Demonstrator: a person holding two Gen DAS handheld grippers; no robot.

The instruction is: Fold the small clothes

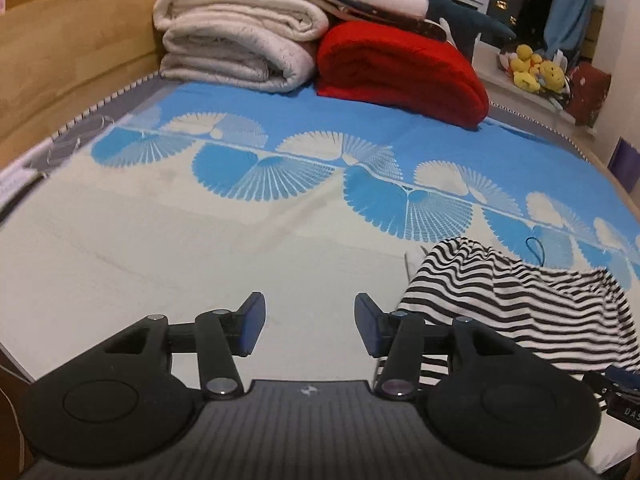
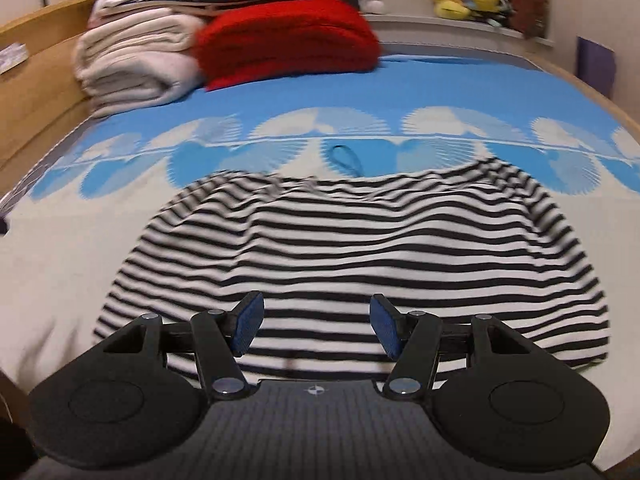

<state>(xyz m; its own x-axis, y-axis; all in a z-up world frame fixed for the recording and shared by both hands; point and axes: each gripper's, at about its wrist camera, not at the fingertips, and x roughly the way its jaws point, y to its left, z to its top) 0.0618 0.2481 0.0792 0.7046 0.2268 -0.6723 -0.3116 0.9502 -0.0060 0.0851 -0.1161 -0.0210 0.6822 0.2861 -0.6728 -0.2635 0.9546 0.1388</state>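
A black-and-white striped garment [image 2: 352, 256] lies rumpled on the bed, filling the middle of the right wrist view. In the left wrist view it [image 1: 520, 304] lies at the lower right. My right gripper [image 2: 316, 324] is open and empty, its blue-padded fingers over the garment's near edge. My left gripper [image 1: 310, 320] is open and empty over the cream bedspread, just left of the garment. A thin blue loop [image 2: 346, 160] lies on the bedspread just beyond the garment.
The bedspread [image 1: 200, 240] is cream with a blue fan pattern. At the far end lie folded white blankets [image 1: 236, 40] and a red folded blanket [image 1: 400, 72]. A wooden bed wall [image 1: 60, 52] runs along the left. Yellow plush toys [image 1: 532, 66] sit on a sill.
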